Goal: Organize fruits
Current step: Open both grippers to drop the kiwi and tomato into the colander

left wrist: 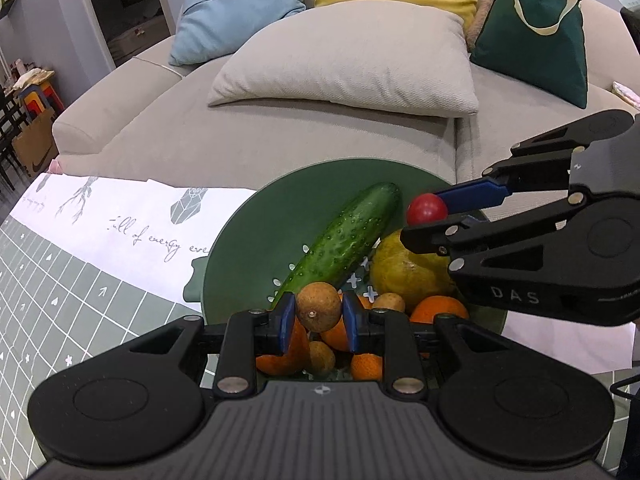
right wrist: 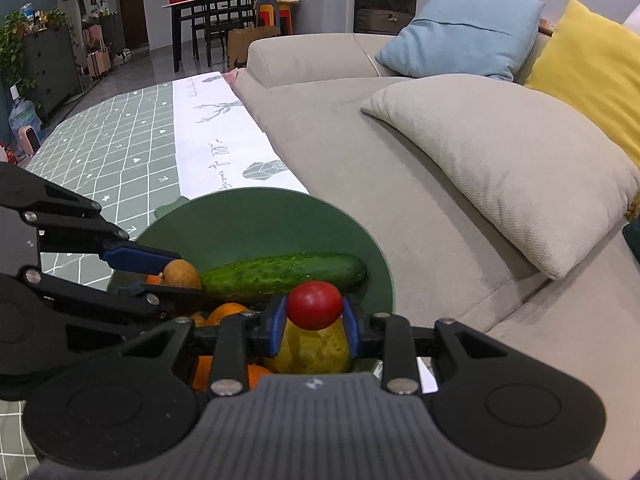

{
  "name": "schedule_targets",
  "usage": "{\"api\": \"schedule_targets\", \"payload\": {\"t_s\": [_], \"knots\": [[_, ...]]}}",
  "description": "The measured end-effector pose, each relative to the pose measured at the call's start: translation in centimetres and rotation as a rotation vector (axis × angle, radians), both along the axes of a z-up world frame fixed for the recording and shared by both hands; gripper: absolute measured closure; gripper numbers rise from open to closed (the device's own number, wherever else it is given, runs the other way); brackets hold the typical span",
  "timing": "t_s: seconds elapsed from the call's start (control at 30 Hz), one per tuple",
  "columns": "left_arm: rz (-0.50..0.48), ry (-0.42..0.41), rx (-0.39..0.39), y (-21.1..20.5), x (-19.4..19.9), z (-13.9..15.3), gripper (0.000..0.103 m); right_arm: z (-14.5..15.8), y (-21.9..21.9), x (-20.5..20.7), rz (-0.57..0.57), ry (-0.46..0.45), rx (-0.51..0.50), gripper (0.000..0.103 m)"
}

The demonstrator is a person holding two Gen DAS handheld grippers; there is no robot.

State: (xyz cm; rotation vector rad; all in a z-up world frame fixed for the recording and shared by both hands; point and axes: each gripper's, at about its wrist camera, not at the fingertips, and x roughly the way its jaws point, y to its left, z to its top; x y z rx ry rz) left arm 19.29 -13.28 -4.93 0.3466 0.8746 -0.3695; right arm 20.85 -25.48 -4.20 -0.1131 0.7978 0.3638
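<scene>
A brown longan [left wrist: 319, 306] sat clenched in the left gripper [left wrist: 319, 318] and a red tomato [right wrist: 315, 305] in the right gripper [right wrist: 315, 322], both above the green bowl [left wrist: 256, 232] of fruit on the desk [left wrist: 60, 280]. Only the left view showed "DAS" on the right gripper.

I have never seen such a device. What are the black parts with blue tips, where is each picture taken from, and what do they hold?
They are two hand-held grippers; a person carries one in each hand. Each picture comes from a camera on one gripper, looking along its fingers. The left gripper is shut on a small brown fruit. The right gripper is shut on a red tomato. Below them a green bowl on a patterned tablecloth holds a cucumber, oranges and a yellow-green fruit.
</scene>
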Motion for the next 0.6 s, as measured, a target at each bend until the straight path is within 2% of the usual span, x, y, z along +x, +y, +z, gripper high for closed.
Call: {"api": "schedule_targets", "payload": {"t_s": [0.03, 0.1, 0.17, 0.23, 0.4, 0.47, 0.6], "knots": [[-0.002, 0.000, 0.000, 0.0, -0.1, 0.0, 0.074, -0.1, 0.1, 0.0, 0.001, 0.001, 0.001, 0.077], [-0.005, -0.001, 0.006, 0.0, -0.2, 0.0, 0.068, -0.2, 0.2, -0.1, 0.001, 0.000, -0.001, 0.076], [-0.005, -0.004, 0.007, 0.0, -0.2, 0.3, 0.043, -0.2, 0.3, -0.1, -0.005, -0.001, -0.005, 0.067], [0.004, -0.026, 0.012, 0.1, -0.6, 0.7, 0.033, 0.1, 0.3, -0.2, -0.010, -0.006, 0.000, 0.065], [0.054, -0.049, -0.030, 1.0, -2.0, 2.7, 0.031, 1.8, 0.3, -1.0, -0.012, -0.028, 0.015, 0.065], [0.096, -0.044, -0.060, 1.7, -2.8, 3.5, 0.024, 2.8, 0.3, -1.8, -0.022, -0.036, 0.033, 0.064], [0.184, -0.037, -0.099, 2.7, -4.8, 4.7, 0.021, 4.5, 0.2, -4.1, -0.048, -0.055, 0.061, 0.053]]}}
